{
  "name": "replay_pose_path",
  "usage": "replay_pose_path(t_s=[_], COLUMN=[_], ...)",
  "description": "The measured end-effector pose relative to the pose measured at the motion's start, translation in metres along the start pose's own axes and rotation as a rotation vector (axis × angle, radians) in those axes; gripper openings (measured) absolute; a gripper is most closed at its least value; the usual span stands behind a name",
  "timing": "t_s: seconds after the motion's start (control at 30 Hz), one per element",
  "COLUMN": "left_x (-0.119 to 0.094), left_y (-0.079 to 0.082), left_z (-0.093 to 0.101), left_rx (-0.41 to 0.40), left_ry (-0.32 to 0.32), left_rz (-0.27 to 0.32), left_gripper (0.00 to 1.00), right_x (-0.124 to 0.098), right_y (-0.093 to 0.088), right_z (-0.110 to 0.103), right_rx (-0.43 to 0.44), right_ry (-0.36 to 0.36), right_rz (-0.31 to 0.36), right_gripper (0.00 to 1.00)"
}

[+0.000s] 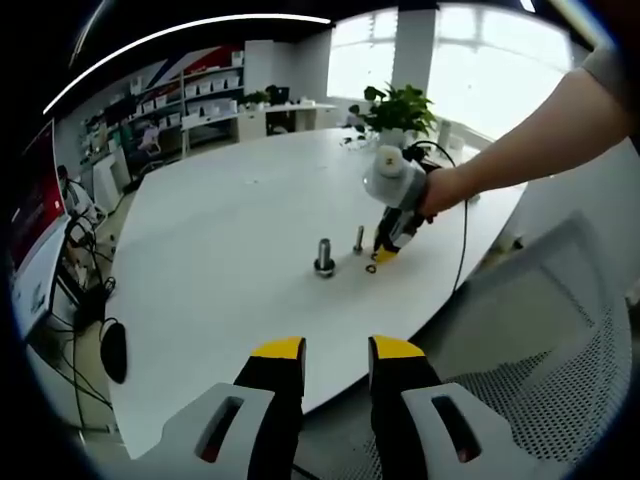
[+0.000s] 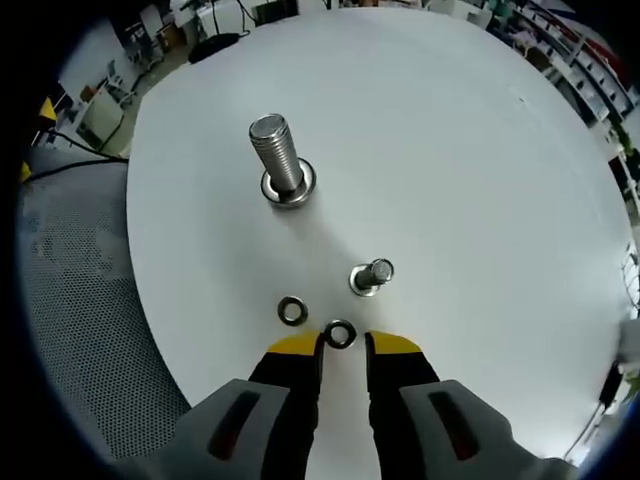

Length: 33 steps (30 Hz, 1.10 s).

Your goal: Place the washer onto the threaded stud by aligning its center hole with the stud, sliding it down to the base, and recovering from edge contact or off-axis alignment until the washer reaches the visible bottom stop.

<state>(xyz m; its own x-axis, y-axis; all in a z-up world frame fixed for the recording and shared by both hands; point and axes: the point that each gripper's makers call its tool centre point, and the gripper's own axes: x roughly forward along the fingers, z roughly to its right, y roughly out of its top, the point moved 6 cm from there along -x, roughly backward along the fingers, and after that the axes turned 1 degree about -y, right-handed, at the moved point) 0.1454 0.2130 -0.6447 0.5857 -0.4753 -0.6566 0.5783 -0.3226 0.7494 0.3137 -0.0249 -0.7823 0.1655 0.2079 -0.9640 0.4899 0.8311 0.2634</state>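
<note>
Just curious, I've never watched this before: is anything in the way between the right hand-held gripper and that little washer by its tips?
Nothing visible. The washer lies flat on the white table just ahead of the right hand-held gripper. A second washer lies off to one side.

1. A white table (image 2: 480,150) with a rounded edge carries the hardware.
2. A large threaded stud (image 2: 281,160) stands upright on it — a washer already at its base.
3. A smaller stud (image 2: 372,276) stands nearby.
4. Two loose washers lie flat — one (image 2: 292,311) beside the other (image 2: 340,334).
5. A potted plant (image 1: 400,112) sits at the far edge.
</note>
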Motion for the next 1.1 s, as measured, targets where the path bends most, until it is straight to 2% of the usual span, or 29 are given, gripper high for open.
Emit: replay_pose_path(t_s=[0.13,0.47,1.1], left_x=[0.0,0.0001,-0.0005], left_y=[0.0001,0.0004,0.0006], left_z=[-0.0001,-0.0004,-0.0004], left_rx=[0.0,-0.002,0.0], left_ry=[0.001,0.003,0.004], left_rz=[0.0,0.001,0.003], left_gripper=[0.23,0.23,0.23], right_x=[0.0012,0.0019,-0.0051], right_y=[0.0017,0.0052,0.0008], right_z=[-0.0025,-0.0007,-0.0027], right_rx=[-0.061,-0.053,0.021], right_ry=[0.003,0.008,-0.014], right_rz=[0.003,-0.047,0.032], right_gripper=[0.15,0.14,0.13])
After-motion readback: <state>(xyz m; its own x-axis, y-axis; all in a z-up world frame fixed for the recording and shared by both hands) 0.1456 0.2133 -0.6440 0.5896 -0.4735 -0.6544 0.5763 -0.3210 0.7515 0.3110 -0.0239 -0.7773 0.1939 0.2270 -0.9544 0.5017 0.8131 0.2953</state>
